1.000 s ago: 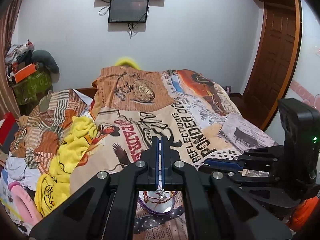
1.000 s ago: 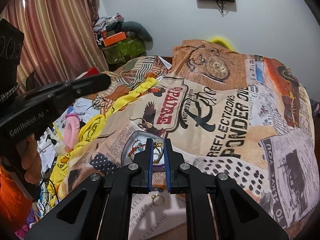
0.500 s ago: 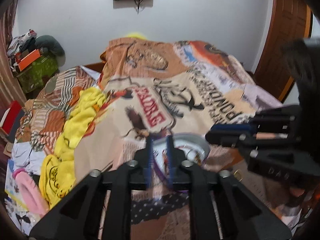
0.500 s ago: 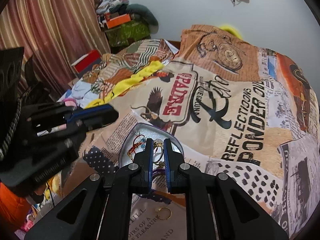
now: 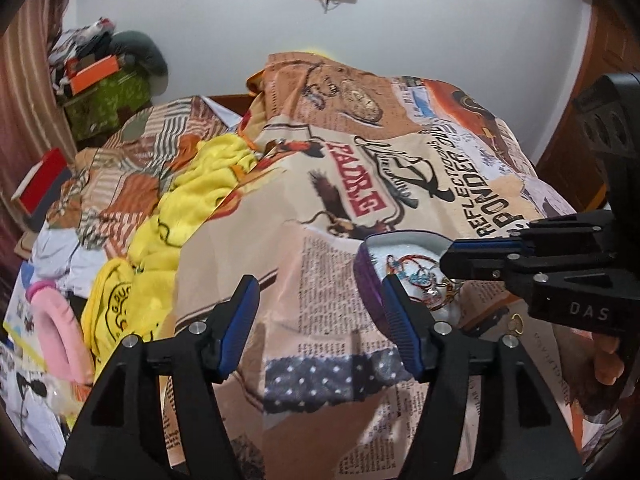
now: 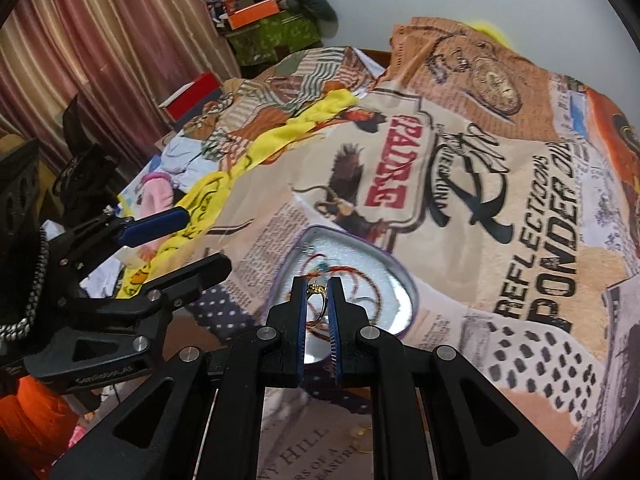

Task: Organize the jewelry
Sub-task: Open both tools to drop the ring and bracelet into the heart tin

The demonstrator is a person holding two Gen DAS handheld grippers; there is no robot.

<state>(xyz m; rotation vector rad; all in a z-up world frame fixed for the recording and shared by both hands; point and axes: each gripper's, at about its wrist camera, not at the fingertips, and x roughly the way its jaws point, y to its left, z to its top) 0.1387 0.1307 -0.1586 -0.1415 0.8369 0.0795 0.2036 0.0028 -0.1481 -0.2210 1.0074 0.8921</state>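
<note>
A heart-shaped purple-rimmed tray (image 6: 404, 280) with a white lining lies on the printed bedspread and holds red cord bracelets (image 6: 360, 276) and other jewelry; it also shows in the left wrist view (image 5: 366, 280). My right gripper (image 6: 319, 292) is shut on a gold ring (image 6: 318, 294) just above the tray's near side. My left gripper (image 5: 320, 304) is open and empty, left of the tray, its right finger beside the tray's rim. A second gold ring (image 5: 516, 324) lies on the bedspread in front of the tray; the right wrist view shows gold pieces (image 6: 358, 434) there.
The bedspread (image 5: 400, 168) is rumpled, with a yellow towel (image 5: 188, 208) and pink item (image 5: 56, 320) at its left. Boxes and clothes are piled by the curtain (image 6: 100, 40). A wooden door (image 5: 600, 60) stands at right.
My left gripper has opened wide and shifted left of the tray. My right gripper has moved forward and down over the tray, still shut on the gold ring.
</note>
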